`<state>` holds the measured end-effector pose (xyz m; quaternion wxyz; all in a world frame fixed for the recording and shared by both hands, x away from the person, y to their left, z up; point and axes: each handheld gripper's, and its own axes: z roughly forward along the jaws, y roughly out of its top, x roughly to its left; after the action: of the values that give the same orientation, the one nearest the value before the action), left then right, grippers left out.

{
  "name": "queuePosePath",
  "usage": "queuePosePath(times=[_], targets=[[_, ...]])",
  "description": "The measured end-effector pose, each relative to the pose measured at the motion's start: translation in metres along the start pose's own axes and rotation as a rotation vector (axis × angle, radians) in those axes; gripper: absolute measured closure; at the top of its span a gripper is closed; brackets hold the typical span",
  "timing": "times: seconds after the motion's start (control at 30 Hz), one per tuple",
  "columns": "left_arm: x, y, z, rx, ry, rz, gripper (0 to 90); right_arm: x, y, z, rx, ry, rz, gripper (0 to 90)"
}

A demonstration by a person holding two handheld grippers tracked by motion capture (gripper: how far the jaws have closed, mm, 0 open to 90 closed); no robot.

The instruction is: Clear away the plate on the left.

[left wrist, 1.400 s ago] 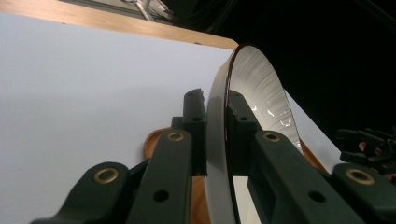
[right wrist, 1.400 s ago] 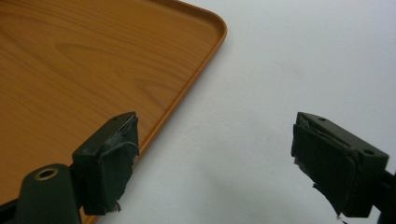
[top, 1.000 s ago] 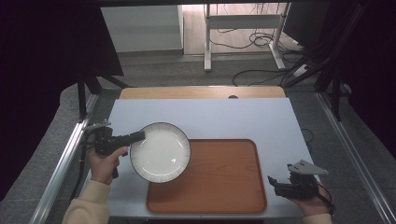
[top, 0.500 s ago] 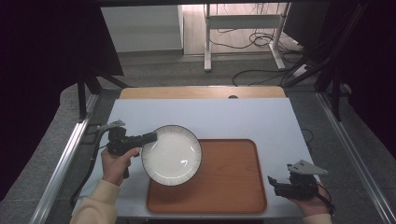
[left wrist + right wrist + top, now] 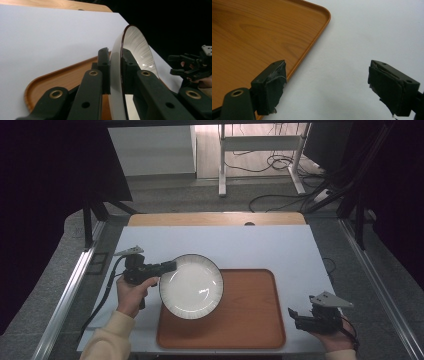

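A white plate (image 5: 191, 286) with a dark rim hangs over the left part of the wooden tray (image 5: 250, 320). My left gripper (image 5: 170, 266) is shut on the plate's left rim. In the left gripper view the two black jaws pinch the plate's (image 5: 135, 47) edge, my left gripper (image 5: 115, 72) holding it above the tray (image 5: 50, 80). My right gripper (image 5: 293, 316) rests at the table's near right corner, beside the tray. Its jaws stand wide apart in the right gripper view, where my right gripper (image 5: 327, 87) has nothing between them, just off the tray's (image 5: 249, 37) corner.
The white table top (image 5: 250, 245) has a wooden strip (image 5: 215, 218) along its far edge. Metal rails run down both sides. A desk frame and cables (image 5: 270, 155) lie on the floor beyond the table.
My left gripper has carried the plate to the right, so more of it now hangs over the tray. My right gripper has stayed where it was.
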<state>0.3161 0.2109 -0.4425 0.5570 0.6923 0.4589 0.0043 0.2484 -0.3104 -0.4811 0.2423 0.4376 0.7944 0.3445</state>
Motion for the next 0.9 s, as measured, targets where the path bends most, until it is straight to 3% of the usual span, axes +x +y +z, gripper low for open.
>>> queuePosePath(times=[0.47, 0.9], targets=[[-0.011, 0.005, 0.032, 0.024, -0.051, 0.003, 81.1, -0.002, -0.002, 0.000, 0.003, -0.002, 0.007, 15.7], [-0.016, 0.004, 0.047, 0.042, -0.071, 0.012, 81.1, -0.002, -0.002, 0.001, 0.008, -0.006, 0.010, 15.7]])
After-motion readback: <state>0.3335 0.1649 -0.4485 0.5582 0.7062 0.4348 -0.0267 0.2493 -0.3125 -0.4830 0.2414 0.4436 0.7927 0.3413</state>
